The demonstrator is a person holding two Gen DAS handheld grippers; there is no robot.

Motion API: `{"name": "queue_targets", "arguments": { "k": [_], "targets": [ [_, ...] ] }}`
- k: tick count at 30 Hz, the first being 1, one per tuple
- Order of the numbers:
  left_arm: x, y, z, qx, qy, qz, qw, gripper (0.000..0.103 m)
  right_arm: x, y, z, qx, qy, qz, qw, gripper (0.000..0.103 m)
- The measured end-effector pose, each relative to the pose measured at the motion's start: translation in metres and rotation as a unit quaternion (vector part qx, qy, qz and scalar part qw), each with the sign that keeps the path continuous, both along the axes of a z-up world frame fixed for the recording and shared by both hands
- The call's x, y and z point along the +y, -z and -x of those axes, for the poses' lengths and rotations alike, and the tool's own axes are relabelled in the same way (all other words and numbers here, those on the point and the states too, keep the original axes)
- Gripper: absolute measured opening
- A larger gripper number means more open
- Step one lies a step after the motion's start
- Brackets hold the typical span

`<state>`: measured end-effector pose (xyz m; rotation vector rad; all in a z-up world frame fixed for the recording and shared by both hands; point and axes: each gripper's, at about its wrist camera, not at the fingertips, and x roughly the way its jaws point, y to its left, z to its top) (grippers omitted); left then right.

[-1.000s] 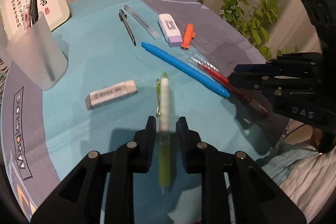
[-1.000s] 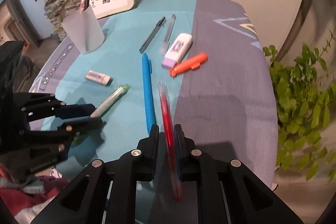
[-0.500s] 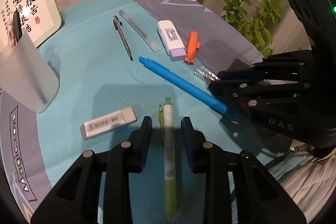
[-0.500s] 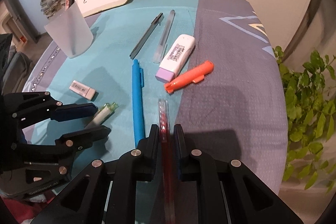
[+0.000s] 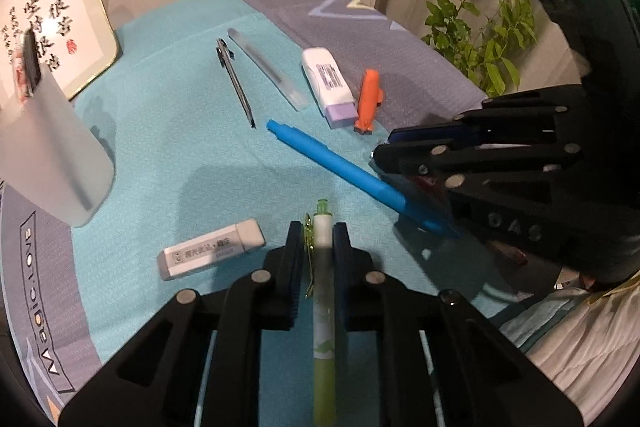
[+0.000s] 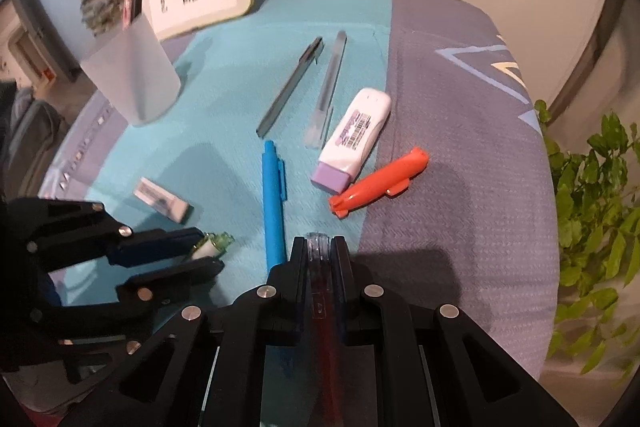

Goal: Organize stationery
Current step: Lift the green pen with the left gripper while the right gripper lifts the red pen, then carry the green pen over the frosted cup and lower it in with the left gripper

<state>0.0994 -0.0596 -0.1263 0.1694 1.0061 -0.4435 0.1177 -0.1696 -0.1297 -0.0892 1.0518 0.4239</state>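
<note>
Two close, downward wrist views

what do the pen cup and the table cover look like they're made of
Pen cup: likely frosted translucent plastic; its matte, milky wall lets the dark pen inside show through as a blur.
Table cover: woven fabric, matte; a fine herringbone texture shows in the teal area, with printed grey panels and lettering.

A green-and-white pen (image 5: pixel 323 291) and a red clear-barrelled pen (image 6: pixel 320 275) are each clamped lengthwise between black jaws. On the teal cloth lie a blue pen (image 6: pixel 273 203), a white eraser (image 5: pixel 210 249), a black pen (image 5: pixel 235 83), a clear pen (image 5: pixel 267 69), a white-and-purple correction tape (image 6: pixel 354 141) and an orange whale-shaped piece (image 6: pixel 380 181). A frosted pen cup (image 6: pixel 130 73) stands at the far left.
</note>
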Motion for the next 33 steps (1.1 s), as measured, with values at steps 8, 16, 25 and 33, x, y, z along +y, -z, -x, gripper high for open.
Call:
{"name": "queue_targets", "arguments": {
  "k": [8,16,25,33],
  "targets": [
    [0.015,-0.042,0.020,-0.065,-0.013,0.028,0.9974,0.013,-0.018,-0.051,0.027,-0.070,0.028,-0.065,0.995,0.012],
    [0.030,-0.075,0.038,-0.109,-0.026,0.050,0.9924,0.013,-0.019,-0.087,0.050,-0.122,0.027,-0.083,0.989,0.012],
    [0.036,-0.075,0.044,-0.112,-0.031,0.056,0.9917,0.012,-0.012,-0.025,0.038,-0.058,0.020,0.029,0.998,0.012],
    [0.041,-0.073,0.043,-0.109,-0.033,0.062,0.9916,0.013,-0.005,-0.013,0.032,-0.078,-0.003,0.042,0.996,0.012]
  ]
}}
